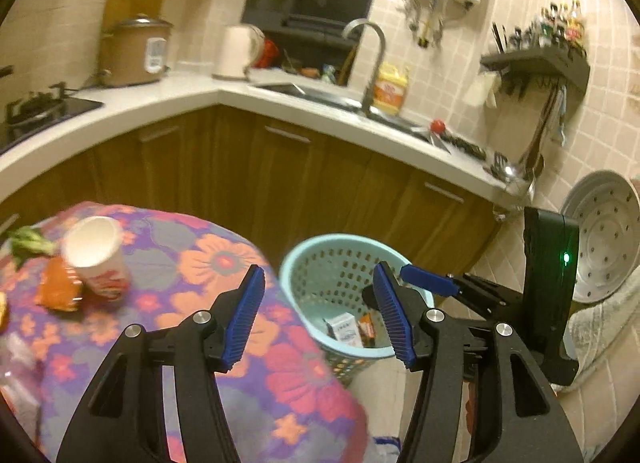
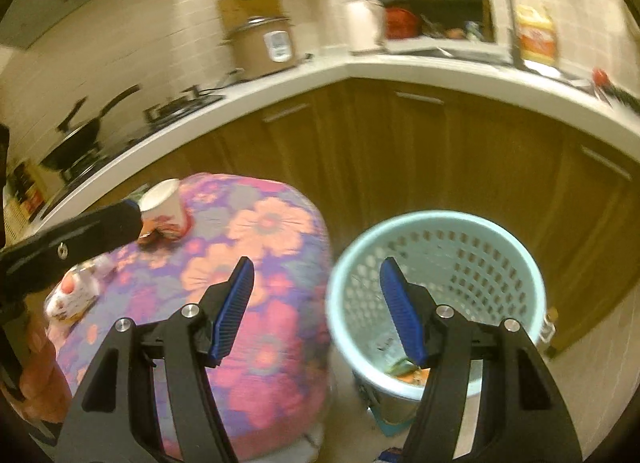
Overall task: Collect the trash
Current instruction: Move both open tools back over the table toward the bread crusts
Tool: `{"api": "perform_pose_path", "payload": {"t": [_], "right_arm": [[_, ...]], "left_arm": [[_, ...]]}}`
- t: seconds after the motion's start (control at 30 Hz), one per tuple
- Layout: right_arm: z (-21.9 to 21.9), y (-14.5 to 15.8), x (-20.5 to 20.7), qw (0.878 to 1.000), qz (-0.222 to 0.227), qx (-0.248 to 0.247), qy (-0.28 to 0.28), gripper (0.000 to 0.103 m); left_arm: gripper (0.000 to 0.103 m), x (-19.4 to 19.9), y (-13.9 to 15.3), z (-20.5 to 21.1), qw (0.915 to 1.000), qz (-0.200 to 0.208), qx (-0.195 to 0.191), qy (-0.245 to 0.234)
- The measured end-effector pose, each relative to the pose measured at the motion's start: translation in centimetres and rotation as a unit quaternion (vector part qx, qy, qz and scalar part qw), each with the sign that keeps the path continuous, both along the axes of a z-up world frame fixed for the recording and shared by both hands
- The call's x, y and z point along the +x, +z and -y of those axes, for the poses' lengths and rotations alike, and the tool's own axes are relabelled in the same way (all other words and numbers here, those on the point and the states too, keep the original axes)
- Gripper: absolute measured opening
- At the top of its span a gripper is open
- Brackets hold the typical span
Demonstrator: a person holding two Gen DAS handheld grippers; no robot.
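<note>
Both grippers wide open, nothing between the pads. Left gripper [image 1: 318,313] hangs above the table edge and the basket [image 1: 304,259]; right gripper [image 2: 316,309] straddles the gap between floral tablecloth [image 2: 264,231] and basket rim. Basket sits on the floor just beside the table, with a small white carton [image 1: 344,329] and orange wrapper scraps already inside. Left on the table: paper cup [image 1: 98,255] upright, orange wrapper [image 1: 58,283] touching it, leafy greens [image 1: 30,243] behind, a plastic-wrapped snack [image 2: 70,297] near the edge.
</note>
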State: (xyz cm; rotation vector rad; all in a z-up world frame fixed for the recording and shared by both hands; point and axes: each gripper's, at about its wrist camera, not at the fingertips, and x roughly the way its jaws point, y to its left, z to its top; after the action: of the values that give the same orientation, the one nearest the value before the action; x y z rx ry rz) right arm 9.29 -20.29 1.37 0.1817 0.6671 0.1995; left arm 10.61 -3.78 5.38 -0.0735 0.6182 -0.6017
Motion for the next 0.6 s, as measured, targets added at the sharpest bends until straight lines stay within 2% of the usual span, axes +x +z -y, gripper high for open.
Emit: {"api": "perform_pose_path", "payload": {"t": [0.2,0.33,0.43,0.6], "right_arm": [[-7.1,1.4,0.2,0.997,0.013,-0.024,0.072,0.062],[-13.2,2.1,0.9,0.990,0.020,-0.040,0.135,0.062],[-17.8,2.5,1.5,0.982,0.029,-0.049,0.183,0.062],[-25.3,2.7,3.0,0.965,0.048,-0.064,0.251,0.062]], "left_arm": [[0.058,-1.9,2.5,-6.7,0.9981,0.030,-0.013,0.053],[0.059,-3.3,3.7,-12.3,0.9935,0.047,-0.014,0.102],[0.061,-4.3,4.2,-17.3,0.9866,0.061,-0.007,0.151],[0.065,-4.9,3.8,-24.6,0.9750,0.063,-0.006,0.213]]}}
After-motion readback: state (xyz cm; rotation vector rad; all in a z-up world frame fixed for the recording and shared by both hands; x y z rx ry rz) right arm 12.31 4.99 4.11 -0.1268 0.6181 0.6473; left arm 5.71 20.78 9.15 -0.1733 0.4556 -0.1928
